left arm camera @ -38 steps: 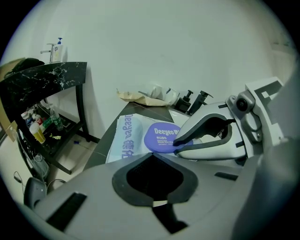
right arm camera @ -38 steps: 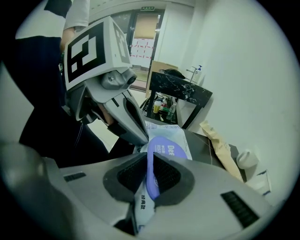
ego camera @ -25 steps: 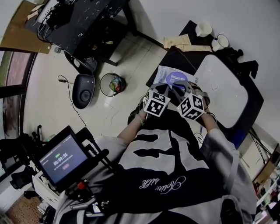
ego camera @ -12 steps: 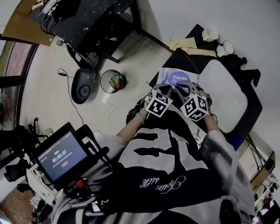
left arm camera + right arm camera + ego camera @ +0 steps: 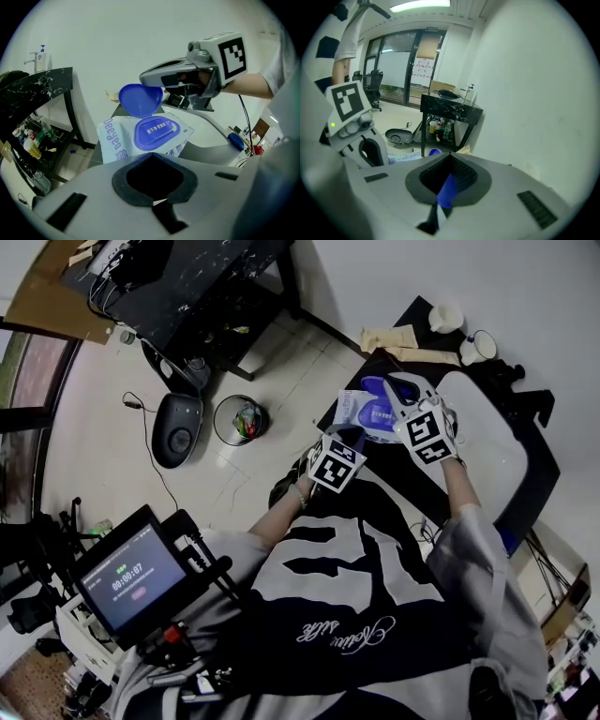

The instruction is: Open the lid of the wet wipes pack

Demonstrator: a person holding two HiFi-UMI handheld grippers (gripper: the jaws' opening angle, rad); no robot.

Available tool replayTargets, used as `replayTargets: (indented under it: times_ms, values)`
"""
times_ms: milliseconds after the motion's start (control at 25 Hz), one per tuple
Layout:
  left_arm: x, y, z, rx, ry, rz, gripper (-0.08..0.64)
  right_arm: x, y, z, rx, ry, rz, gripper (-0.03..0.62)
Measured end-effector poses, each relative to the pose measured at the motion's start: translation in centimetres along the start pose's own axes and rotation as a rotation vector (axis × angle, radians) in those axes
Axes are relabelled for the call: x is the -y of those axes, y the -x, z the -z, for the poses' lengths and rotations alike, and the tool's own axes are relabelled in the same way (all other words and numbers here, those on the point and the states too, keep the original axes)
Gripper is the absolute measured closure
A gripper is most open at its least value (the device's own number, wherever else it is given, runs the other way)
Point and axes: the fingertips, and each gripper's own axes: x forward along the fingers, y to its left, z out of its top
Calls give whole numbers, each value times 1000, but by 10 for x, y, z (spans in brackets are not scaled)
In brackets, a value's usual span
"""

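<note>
The wet wipes pack [image 5: 354,410] [image 5: 115,140] is white with a blue oval frame [image 5: 157,133]. It lies at the near left corner of the black table [image 5: 536,470]. Its round blue lid [image 5: 139,99] [image 5: 377,386] stands raised above the frame. My right gripper [image 5: 398,390] [image 5: 147,80] is shut on the lid's edge, and the lid shows as a blue sliver [image 5: 447,190] between its jaws. My left gripper [image 5: 353,433] [image 5: 150,155] sits at the pack's near edge, shut, with a pale sliver of the pack pinched in its jaws.
A large white board [image 5: 486,439] lies on the table right of the pack. Two mugs [image 5: 446,315] [image 5: 478,345] stand at the far end. On the floor to the left are a waste bin [image 5: 240,418], a dark round device [image 5: 178,432] and a black marble side table [image 5: 187,282].
The right gripper has moved away from me and lifted the blue lid off the pack. The left gripper has stayed at the pack's near edge.
</note>
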Motion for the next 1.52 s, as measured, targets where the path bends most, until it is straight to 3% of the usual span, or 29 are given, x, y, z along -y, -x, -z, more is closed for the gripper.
replayTargets:
  times_ms: [280, 640, 880, 1000, 1080, 1280, 1520]
  values:
    - [1, -1, -1, 1, -1, 11, 561, 30, -38, 27, -90, -115, 21, 594]
    - [-5, 24, -8, -1, 6, 45, 561, 24, -59, 39, -238, -219, 47, 594]
    - [-4, 23, -14, -22, 52, 98, 561, 40, -28, 17, -123, -407, 149, 594]
    - [1, 31, -19, -30, 18, 115, 561, 36, -4, 4, -55, -470, 186, 594]
    - [4, 34, -24, -10, -3, 131, 561, 28, 12, 0, -10, -519, 214, 594]
    - [6, 50, -47, 79, 43, 171, 561, -2, 51, 4, 66, -649, 288, 594]
    - [12, 75, -70, 182, 38, 212, 561, -39, 88, 14, 146, -830, 374, 594]
